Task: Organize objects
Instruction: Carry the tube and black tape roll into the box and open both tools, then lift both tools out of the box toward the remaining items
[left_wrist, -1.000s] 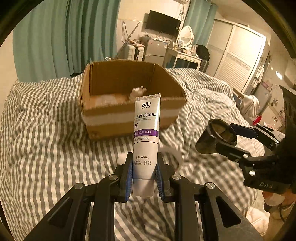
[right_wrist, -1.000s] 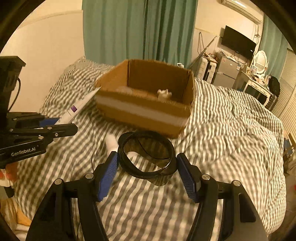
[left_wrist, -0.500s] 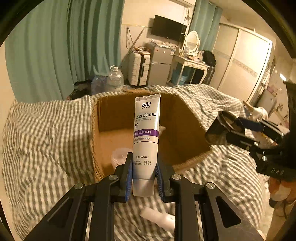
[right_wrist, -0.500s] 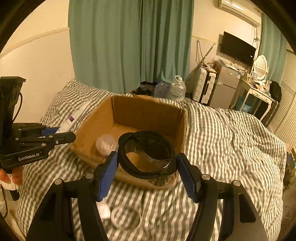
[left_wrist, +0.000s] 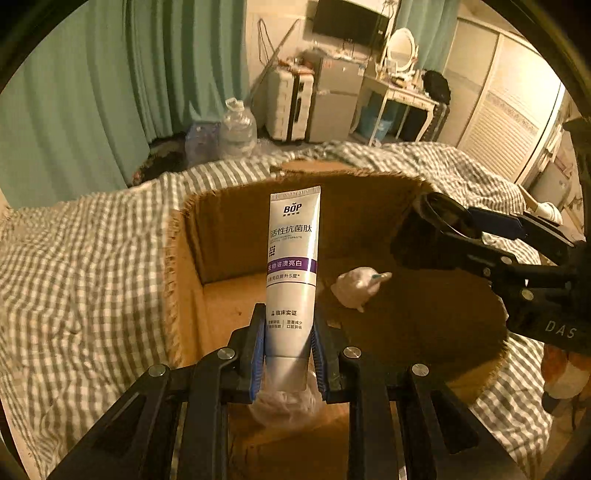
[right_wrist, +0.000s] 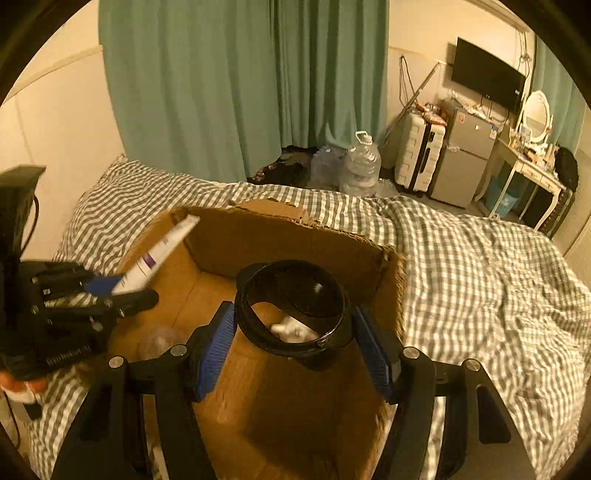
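Observation:
My left gripper (left_wrist: 287, 356) is shut on a white and purple toothpaste tube (left_wrist: 293, 273), held upright over the open cardboard box (left_wrist: 184, 280). My right gripper (right_wrist: 292, 345) is shut on a dark see-through cup (right_wrist: 291, 306), held over the same box (right_wrist: 295, 236). The cup also shows in the left wrist view (left_wrist: 432, 229), and the tube in the right wrist view (right_wrist: 159, 254). Inside the box lie a crumpled white wrapper (left_wrist: 354, 286) and a clear plastic lid (left_wrist: 284, 404).
The box sits on a bed with a grey checked cover (right_wrist: 480, 266). Green curtains (right_wrist: 221, 85), water jugs (right_wrist: 360, 166), a suitcase (right_wrist: 419, 158) and a small fridge (right_wrist: 465, 162) stand beyond the bed's far edge.
Both grippers have moved forward and now hang over the box's inside, each still holding its object. The box fills more of both views.

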